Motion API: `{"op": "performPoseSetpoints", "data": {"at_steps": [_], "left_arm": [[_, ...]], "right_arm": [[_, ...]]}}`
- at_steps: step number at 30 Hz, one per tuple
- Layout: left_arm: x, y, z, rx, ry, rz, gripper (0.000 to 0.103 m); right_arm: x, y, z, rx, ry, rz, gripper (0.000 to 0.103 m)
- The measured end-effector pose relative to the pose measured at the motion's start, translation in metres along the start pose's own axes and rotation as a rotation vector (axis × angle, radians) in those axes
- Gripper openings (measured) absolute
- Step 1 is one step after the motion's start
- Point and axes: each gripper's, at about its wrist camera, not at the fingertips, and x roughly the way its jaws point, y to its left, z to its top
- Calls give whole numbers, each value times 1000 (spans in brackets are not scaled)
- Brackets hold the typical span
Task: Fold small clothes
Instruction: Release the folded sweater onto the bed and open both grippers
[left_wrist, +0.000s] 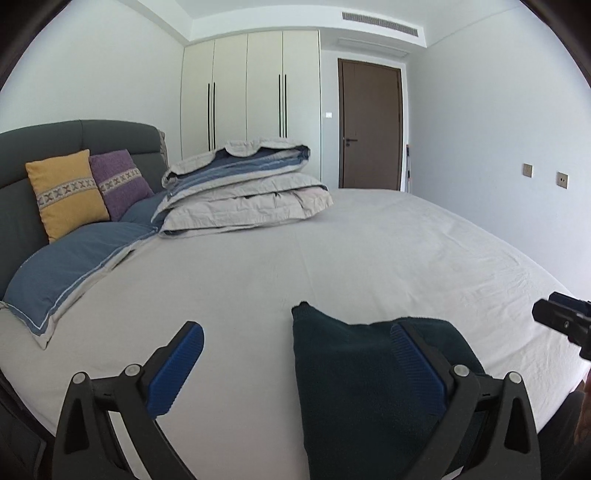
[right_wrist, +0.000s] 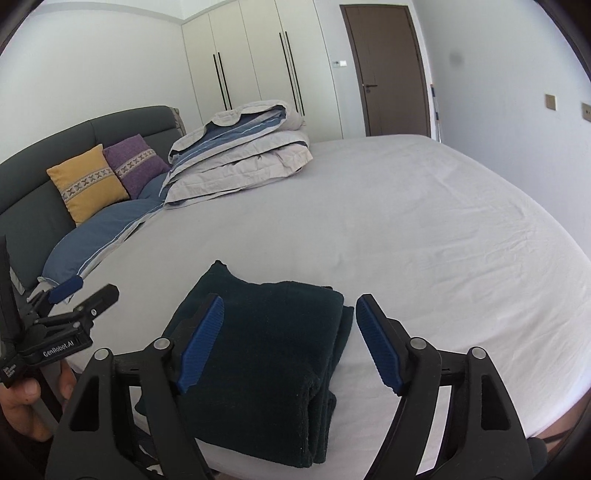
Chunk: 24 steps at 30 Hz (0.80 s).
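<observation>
A folded dark green garment (right_wrist: 266, 354) lies at the near edge of the bed (right_wrist: 406, 229). The left gripper (left_wrist: 295, 354) and right gripper (right_wrist: 290, 332) hover over it, jaws apart.

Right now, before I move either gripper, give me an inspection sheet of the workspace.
Surface: bed sheet, light grey, lightly wrinkled.
Job's things: dark green garment, folded in layers, lying flat near the bed's front edge.
Clutter: folded duvet; blue pillow; yellow cushion and purple cushion against the grey headboard.
Grippers: left gripper open, holding nothing, beside the garment's left edge; right gripper open, above the garment, fingers astride it, not gripping.
Cables: nothing seen.
Surroundings: white wardrobe, closed brown door, wall sockets.
</observation>
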Motion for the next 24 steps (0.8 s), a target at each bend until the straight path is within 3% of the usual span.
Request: {"op": "performPoseSetpoints", "data": {"at_steps": [1, 4, 7, 10, 13, 16, 20, 24], "left_arm": [[-3, 1, 1, 6, -7, -8, 103], [0, 3, -1, -14, 61, 12, 103], [4, 4, -2, -18, 99, -34, 103], [10, -4, -5, 38, 155, 2, 103], [16, -4, -13, 32, 188, 37, 103], [21, -3, -19, 10, 227, 26, 103], [21, -6, -22, 22, 228, 15, 103], [22, -7, -24, 25, 239, 11, 103]], "right_arm": [[-2, 1, -2, -1, 8, 29, 86], [9, 0, -11, 84, 124, 257, 86], [34, -13, -30, 183, 186, 317, 86], [66, -41, -54, 373, 269, 375, 85], [72, -55, -64, 455, 261, 444, 83], [73, -67, -65, 530, 224, 549, 83], [85, -73, -71, 591, 251, 617, 83], [111, -81, -90, 641, 337, 560, 82]]}}
